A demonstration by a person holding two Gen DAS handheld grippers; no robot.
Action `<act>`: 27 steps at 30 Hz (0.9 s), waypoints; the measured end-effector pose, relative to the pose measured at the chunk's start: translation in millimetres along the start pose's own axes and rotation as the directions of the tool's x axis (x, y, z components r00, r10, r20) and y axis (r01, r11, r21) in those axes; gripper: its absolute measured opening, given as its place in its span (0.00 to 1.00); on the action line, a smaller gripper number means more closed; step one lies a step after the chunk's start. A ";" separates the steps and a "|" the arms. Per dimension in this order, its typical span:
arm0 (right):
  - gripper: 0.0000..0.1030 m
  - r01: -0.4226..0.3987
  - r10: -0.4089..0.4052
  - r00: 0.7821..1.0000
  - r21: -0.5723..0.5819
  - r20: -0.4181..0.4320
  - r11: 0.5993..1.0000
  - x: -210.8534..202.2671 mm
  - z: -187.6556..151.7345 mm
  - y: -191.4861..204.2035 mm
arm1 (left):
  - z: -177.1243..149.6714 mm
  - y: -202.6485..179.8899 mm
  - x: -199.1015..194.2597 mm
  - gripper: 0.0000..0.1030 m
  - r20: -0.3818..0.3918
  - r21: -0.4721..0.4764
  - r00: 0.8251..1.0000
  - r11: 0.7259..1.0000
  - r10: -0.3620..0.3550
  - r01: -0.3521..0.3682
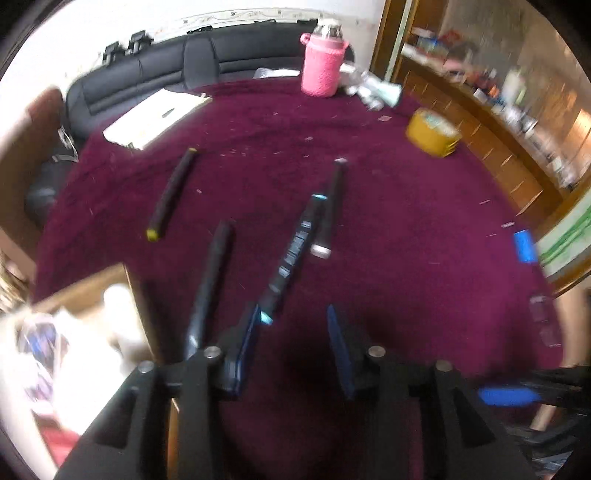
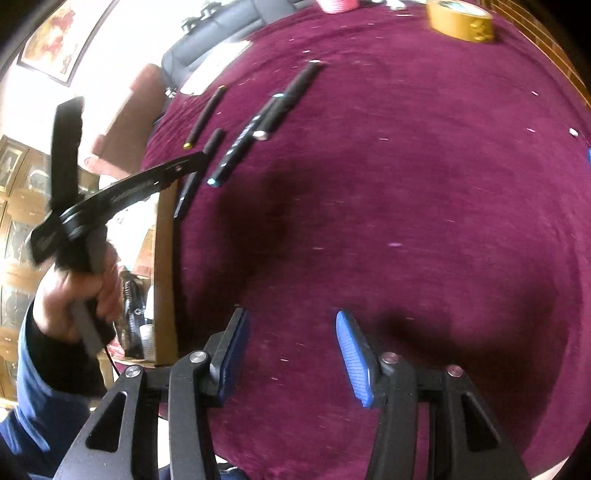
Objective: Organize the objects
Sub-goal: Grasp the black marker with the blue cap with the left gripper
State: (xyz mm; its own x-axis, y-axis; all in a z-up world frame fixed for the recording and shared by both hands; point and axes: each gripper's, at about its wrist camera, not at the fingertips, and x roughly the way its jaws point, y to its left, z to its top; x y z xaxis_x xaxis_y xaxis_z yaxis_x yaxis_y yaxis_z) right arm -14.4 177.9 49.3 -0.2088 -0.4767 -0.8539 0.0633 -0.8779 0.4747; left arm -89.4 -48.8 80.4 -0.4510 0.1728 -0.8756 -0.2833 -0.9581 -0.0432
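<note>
Several black markers lie on the maroon tablecloth [image 1: 406,229]: a yellow-capped marker [image 1: 171,194] [image 2: 205,118], a plain black marker [image 1: 210,288], a cyan-tipped marker [image 1: 295,251] [image 2: 243,140] and a grey-capped marker [image 1: 330,206] [image 2: 291,99]. My left gripper [image 1: 293,332] hovers open just short of the cyan-tipped marker's near end, with nothing between its blue pads. In the right wrist view a hand [image 2: 81,288] holds it at the table's left edge [image 2: 195,160]. My right gripper [image 2: 291,332] is open over bare cloth, holding nothing; one of its blue pads [image 1: 506,397] shows low right.
A pink bottle [image 1: 321,66], a yellow tape roll [image 1: 434,133] [image 2: 461,20] and white papers [image 1: 155,118] sit at the far side. A small blue object [image 1: 524,245] lies near the right edge. An open cardboard box [image 1: 92,295] stands left of the table. Wooden shelves [image 1: 498,110] run along the right.
</note>
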 end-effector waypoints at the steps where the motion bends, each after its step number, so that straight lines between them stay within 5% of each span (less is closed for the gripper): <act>1: 0.52 0.002 -0.002 1.000 0.010 0.002 1.000 -2.7 -0.3 -7.0 | 5.7 -1.2 11.2 0.35 -0.021 0.018 1.000 1.000 0.000 0.000; 10: 0.52 0.020 -0.021 1.000 0.072 0.018 0.997 -22.4 -0.1 -53.2 | 38.4 -1.3 80.0 0.34 -0.118 0.053 0.992 0.998 0.046 -0.039; 17: 0.52 0.017 -0.019 1.000 0.084 0.019 0.996 -26.6 9.8 -63.7 | 46.8 -3.0 94.3 0.16 -0.096 -0.009 0.993 0.998 0.063 -0.064; 27: 0.58 -0.002 0.001 1.000 0.035 0.016 0.999 -17.3 78.5 -32.1 | -21.2 -16.8 53.6 0.14 -0.095 -0.152 0.995 0.988 0.001 -0.016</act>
State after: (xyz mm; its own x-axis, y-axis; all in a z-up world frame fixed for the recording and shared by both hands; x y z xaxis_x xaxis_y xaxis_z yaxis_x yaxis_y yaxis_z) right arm -89.4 217.9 65.6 -0.2245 -0.4770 -0.8497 0.0291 -0.8749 0.4835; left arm -90.9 -28.4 23.9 -0.3691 0.1493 -0.9173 -0.1446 -0.9842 -0.1020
